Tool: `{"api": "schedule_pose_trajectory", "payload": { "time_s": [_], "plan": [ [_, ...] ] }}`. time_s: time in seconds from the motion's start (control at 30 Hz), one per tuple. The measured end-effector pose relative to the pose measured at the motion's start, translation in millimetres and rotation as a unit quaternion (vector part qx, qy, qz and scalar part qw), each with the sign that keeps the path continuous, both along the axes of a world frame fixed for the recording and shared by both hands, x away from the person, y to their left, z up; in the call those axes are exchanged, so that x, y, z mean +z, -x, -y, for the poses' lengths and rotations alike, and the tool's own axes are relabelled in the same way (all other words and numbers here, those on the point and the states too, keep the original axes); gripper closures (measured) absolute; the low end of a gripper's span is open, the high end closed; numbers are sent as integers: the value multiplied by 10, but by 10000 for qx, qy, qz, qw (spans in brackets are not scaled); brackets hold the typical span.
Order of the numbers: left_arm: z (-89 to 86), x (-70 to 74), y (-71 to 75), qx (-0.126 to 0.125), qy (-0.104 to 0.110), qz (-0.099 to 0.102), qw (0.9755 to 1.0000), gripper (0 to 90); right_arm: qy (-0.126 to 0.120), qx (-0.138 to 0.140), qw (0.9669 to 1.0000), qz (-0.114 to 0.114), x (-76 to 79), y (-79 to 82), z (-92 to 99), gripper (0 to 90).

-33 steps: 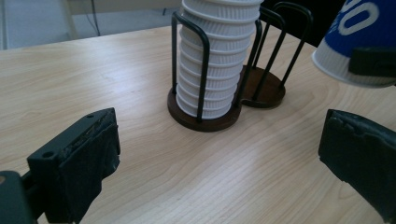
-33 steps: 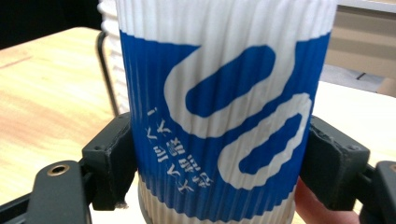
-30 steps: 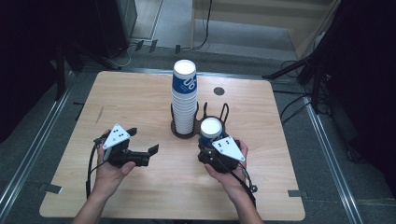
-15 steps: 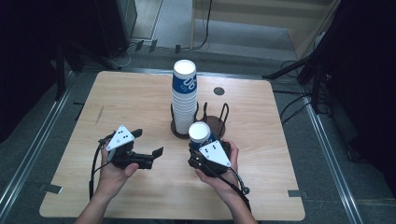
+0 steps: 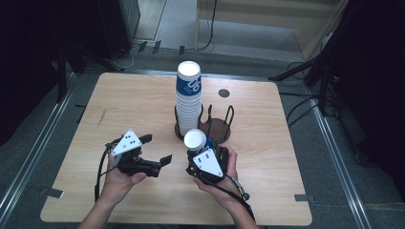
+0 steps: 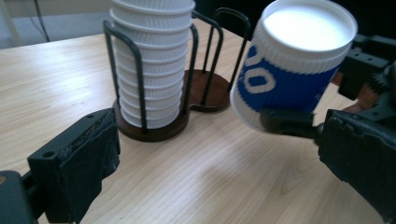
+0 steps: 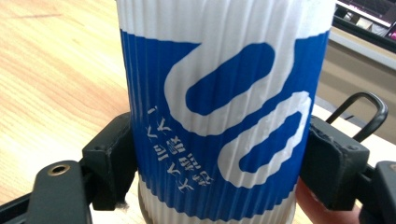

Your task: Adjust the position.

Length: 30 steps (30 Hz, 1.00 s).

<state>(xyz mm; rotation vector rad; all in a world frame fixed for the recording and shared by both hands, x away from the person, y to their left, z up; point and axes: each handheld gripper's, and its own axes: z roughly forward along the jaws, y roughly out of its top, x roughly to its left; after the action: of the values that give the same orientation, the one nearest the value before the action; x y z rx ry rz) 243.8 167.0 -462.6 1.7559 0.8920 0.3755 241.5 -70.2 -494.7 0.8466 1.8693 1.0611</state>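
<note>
High view: a blue-and-white ribbed paper cup (image 5: 195,140) sits upside down, its white base facing up, clamped across its sides in the right claw (image 5: 203,153), just in front of the cup rack (image 5: 217,128) near the middle of the worktop (image 5: 143,95). Its long axis is tilted a little toward the left claw (image 5: 157,150), which rests just beside it with jaws spread wide and nothing between them. That left claw is the nearer free one, and the cup lies to its right and a bit above; a handover or a pull on the cup looks likely. The rack's near-left bay holds a tall stack of inverted cups (image 5: 188,98); its right bay is empty.
</note>
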Motion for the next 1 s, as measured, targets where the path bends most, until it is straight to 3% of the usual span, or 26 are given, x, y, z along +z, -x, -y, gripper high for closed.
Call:
{"api": "schedule_pose_trajectory", "payload": {
  "time_s": [0.2, 0.67, 1.0],
  "plan": [
    [39, -2, 7, -235, -105, -25, 9997, 0, 251, 95, 9996, 120, -44, 41, -72, 210],
    [104, 2, 42, -527, -51, -4, 9986, 63, 673, 307, 9968, 285, -124, 102, -180, 210],
    [133, -16, 52, -646, -113, -19, 9978, 119, 1133, 598, 9904, 513, -178, 173, -264, 210]
  ]
}}
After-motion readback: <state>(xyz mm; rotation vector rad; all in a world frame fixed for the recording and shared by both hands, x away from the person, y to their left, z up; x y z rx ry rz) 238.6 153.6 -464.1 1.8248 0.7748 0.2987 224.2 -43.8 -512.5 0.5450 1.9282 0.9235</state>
